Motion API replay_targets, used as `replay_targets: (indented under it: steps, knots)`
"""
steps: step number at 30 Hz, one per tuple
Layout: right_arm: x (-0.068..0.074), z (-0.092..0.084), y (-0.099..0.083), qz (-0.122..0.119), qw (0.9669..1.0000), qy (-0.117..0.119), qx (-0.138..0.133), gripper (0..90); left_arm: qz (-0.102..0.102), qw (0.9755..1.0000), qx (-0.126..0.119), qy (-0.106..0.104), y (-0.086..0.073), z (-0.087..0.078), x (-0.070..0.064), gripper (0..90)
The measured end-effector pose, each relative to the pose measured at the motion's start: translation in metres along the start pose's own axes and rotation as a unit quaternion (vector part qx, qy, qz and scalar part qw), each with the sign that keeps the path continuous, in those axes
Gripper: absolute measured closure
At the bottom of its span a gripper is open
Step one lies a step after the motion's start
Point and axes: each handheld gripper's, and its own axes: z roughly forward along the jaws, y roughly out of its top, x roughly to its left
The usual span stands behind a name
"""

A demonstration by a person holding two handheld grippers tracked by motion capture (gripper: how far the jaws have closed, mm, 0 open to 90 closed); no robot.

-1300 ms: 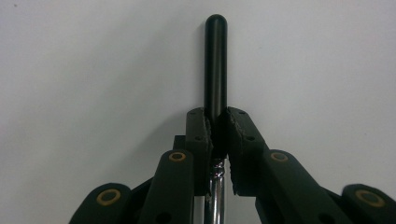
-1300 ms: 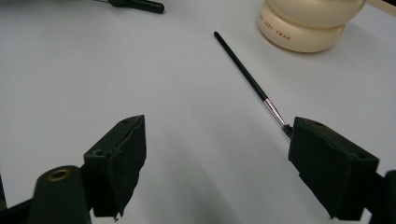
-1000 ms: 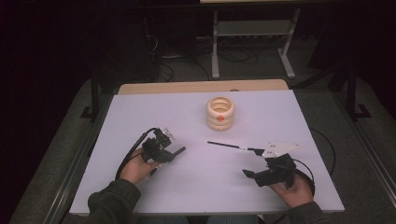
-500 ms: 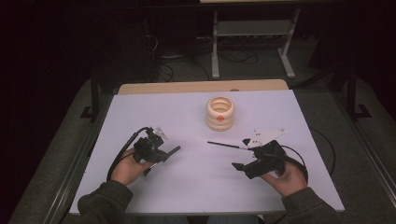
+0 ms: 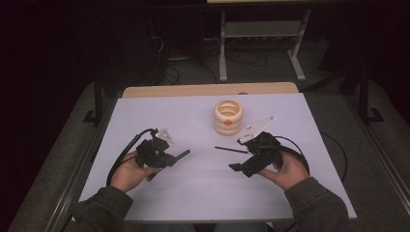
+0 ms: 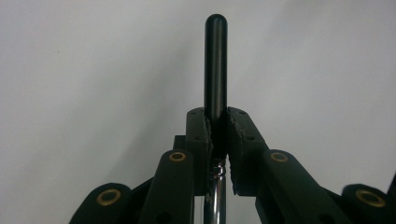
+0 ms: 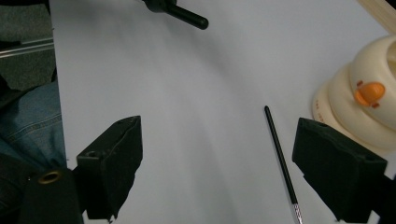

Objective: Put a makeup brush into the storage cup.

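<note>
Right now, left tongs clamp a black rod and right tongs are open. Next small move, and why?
Probably lower the right tongs onto the thin black stick and close. Their jaws stand wide and empty, the stick lies loose on the table just ahead of them, and the left tongs already hold the black rod.

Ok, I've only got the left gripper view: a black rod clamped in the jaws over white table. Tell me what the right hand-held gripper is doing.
Observer: The right hand-held gripper is open, with nothing held between its jaws.
Operator: Say what lies in front of it.
Observer: A thin black stick lies flat on the table. The right gripper view shows it between the open jaws, untouched.
Operator: Name anything else on the table.
Observer: A cream ringed holder with an orange mark stands upright toward the far edge, apart from the stick.
</note>
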Motion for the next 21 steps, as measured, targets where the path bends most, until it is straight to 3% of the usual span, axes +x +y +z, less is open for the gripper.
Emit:
replay_targets:
  steps: [5,12,21]
  knots:
    - [0.000,0.002,0.015,-0.014,0.9998,0.007,0.008,15.1,0.014,0.9999,-0.002,-0.005,0.008,-0.006,-0.006,79.7]
    - [-0.007,0.006,0.033,-0.022,0.9993,0.027,0.014,13.2,0.015,0.9995,-0.016,-0.023,0.013,-0.007,-0.008,79.7]
    - [-0.009,0.021,0.043,-0.044,0.9973,0.052,0.028,14.5,0.058,0.9976,-0.016,-0.036,0.024,-0.003,-0.024,79.7]
